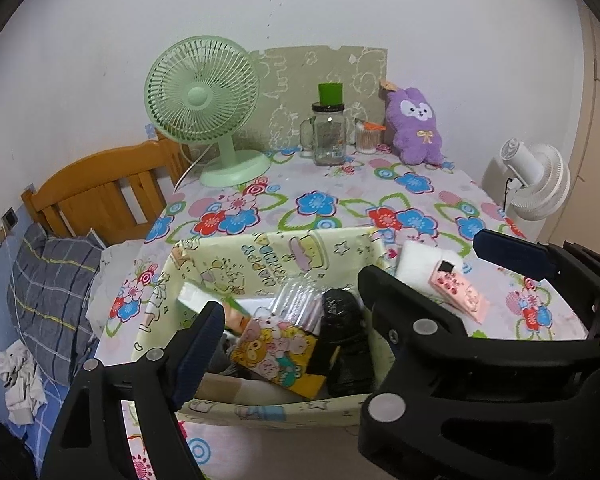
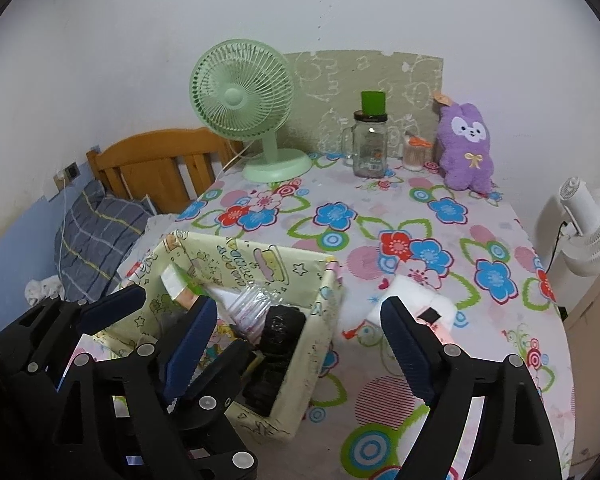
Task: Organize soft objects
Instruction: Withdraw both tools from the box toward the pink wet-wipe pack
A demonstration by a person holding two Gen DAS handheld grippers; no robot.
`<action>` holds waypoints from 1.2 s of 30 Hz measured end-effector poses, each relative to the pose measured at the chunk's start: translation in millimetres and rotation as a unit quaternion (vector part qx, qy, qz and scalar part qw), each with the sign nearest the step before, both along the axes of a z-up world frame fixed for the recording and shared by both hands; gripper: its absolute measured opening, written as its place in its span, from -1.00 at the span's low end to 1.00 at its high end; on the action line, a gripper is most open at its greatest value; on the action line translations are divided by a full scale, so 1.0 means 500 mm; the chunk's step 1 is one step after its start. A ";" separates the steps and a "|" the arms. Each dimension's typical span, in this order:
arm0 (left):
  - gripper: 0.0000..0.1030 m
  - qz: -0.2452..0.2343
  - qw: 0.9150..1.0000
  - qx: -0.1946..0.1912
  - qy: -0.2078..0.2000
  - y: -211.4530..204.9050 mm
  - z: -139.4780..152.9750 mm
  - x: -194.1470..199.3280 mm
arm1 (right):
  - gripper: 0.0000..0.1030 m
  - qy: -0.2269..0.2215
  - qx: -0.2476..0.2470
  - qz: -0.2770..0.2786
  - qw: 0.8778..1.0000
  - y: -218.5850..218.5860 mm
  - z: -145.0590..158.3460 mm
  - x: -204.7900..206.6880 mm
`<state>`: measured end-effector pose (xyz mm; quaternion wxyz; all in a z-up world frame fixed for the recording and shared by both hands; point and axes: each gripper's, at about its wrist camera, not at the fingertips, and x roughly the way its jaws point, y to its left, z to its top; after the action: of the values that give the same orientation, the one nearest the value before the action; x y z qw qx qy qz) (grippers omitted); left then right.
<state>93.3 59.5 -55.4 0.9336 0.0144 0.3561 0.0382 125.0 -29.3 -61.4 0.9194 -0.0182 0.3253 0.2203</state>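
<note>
Left tool (image 1: 296,320): spread wide, gripping nothing, hanging over the open fabric box (image 1: 284,254) at lower centre of its view. Right tool (image 2: 300,344): likewise apart and empty, poised low in its own frame between the box and the white pad (image 2: 414,300).

Nearest soft target: that white pad, lying flat on the desk (image 2: 380,208) just beside the box's right wall, with a pink card (image 1: 460,294) on top of it. Hard to tell whether that card lies loose or is fixed on. Second soft target: the purple plush (image 2: 466,140), propped upright against the wall at upper right, well apart from both tools, next to the glass jar (image 2: 370,148) and green fan (image 2: 242,96).

Probably best to take the pad first with the right tool:
- Approach from above and slightly from the frame's right, keeping clear of the box rim.
- Straddle the pad across its shorter side and pinch low, near the desk, since foam squashes and slips from a shallow bite.
- Close gently; stop once the material gives.
- Watch the pink card: expect a slide on lifting, so lift level and slowly.
- Steady the box wall with the left tool if it sags; fabric sides look floppy.
- Drop into free space by the black bundle (image 1: 342,320), not on it.
</note>
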 end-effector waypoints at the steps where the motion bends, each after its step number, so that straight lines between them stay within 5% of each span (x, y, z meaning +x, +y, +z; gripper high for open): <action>1: 0.62 -0.001 1.000 -0.001 -0.001 -0.004 0.003 -0.001 | 0.72 -0.002 0.002 -0.003 1.000 -0.007 0.004 -0.003; 19: 0.64 -0.036 0.999 -0.005 -0.027 -0.079 0.052 -0.009 | 0.79 -0.033 0.012 -0.047 0.998 -0.098 0.055 -0.031; 36: 0.65 -0.062 0.998 -0.010 -0.002 -0.163 0.023 0.020 | 0.85 -0.019 0.007 -0.078 0.997 -0.178 0.026 -0.012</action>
<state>103.2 -21.8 -44.1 0.9350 0.0270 0.3527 -0.0235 119.3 -118.5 -48.5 0.9401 0.0097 0.3061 0.1499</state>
